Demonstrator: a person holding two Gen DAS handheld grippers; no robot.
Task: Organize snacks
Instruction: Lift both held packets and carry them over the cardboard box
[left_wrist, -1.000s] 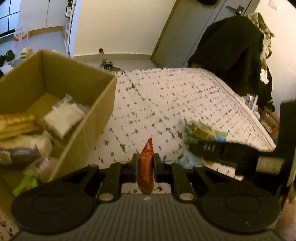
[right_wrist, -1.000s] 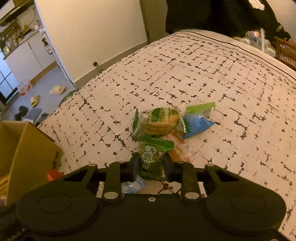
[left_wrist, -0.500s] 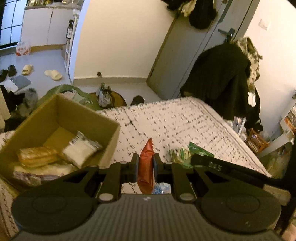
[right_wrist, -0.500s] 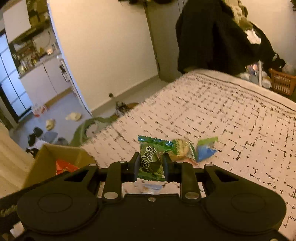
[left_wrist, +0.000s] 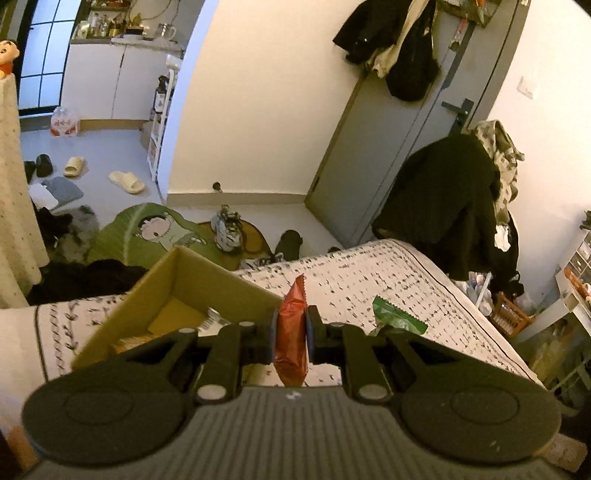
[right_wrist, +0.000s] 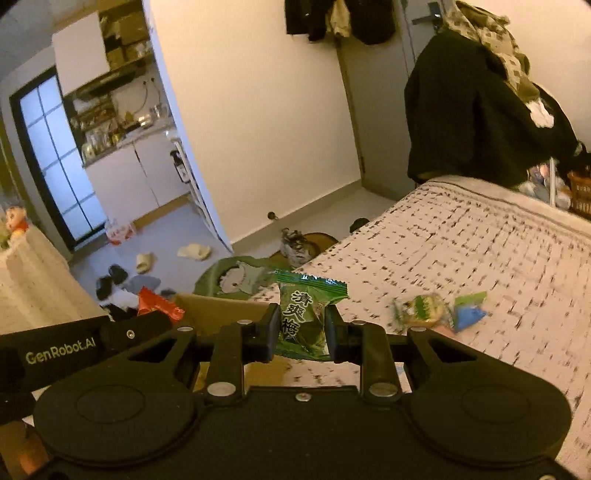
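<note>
Left gripper (left_wrist: 290, 334): jaws clamped on a red packet (left_wrist: 291, 343), held upright, in the air just beside the near corner of the box (left_wrist: 155, 291). Right gripper (right_wrist: 301, 334): jaws clamped on a green candy (right_wrist: 304, 314), held above the bed (right_wrist: 480, 258). Box sits on the bed with snacks inside. Loose snacks (right_wrist: 436, 310) lie on the bed to the right.

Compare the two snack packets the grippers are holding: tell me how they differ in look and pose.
The orange-red packet is slim, narrow and shows no print; the green packet is wider, with flared crimped ends and printed Chinese characters. The orange-red packet stands edge-on, its tip rising well above the jaws of the left gripper; the green packet faces the camera flat in the right gripper. Both are sealed, pinched upright in shut jaws, raised near the cardboard box.
</note>
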